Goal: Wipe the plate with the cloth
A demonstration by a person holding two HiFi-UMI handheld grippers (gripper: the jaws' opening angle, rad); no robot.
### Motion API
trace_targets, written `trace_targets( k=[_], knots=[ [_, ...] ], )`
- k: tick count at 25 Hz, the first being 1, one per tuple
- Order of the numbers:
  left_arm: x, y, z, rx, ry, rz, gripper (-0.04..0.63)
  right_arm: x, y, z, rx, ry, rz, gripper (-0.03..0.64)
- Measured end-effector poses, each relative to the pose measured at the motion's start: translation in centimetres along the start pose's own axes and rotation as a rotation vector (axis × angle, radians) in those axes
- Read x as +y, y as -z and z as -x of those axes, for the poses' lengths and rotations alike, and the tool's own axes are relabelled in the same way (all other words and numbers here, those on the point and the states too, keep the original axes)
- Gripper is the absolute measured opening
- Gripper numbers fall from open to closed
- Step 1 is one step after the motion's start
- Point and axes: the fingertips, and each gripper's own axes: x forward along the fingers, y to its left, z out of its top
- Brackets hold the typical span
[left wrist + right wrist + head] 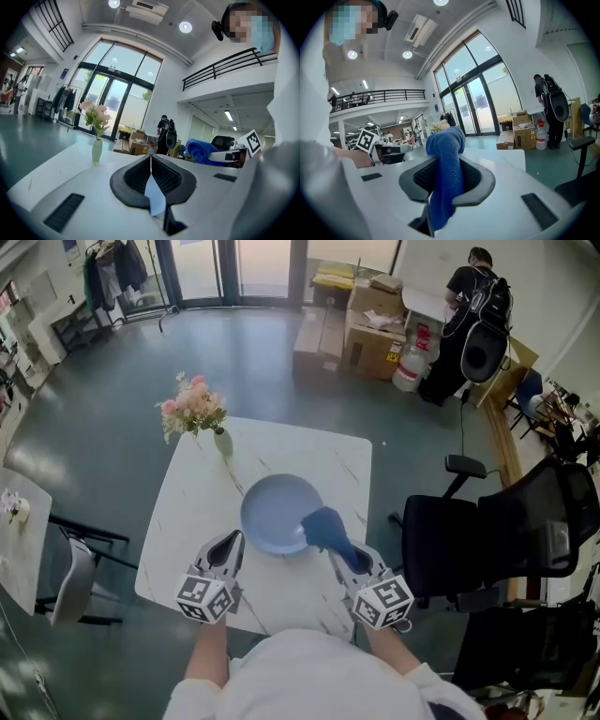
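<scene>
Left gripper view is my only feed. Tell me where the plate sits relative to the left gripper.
Observer: In the head view the plate lies flat on the white table, just ahead and to the right of the left gripper.
Operator: Give me the cloth's position against it.
Observer: The blue cloth overlaps the plate's right rim. I cannot tell whether it touches.
Operator: Confirm the right gripper's hold.
Observer: The right gripper has its jaws closed on the blue cloth, which bunches past the tips and hangs below them.
</scene>
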Motion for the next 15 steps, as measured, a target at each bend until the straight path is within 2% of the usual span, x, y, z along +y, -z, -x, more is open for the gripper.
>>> trace_targets(
  k=[6, 15],
  knots=[
    [1.4, 3.5, -2.9, 0.107, 0.004, 0.058, 0.034, -0.4, 0.5, -0.4, 0.017, 0.019, -0.013, 0.092],
    [3.3, 8.4, -5.2, 0.219, -0.033, 0.135, 0.034, -1.5, 1.8, -0.9, 0.052, 0.036, -0.042, 0.092]
  ],
)
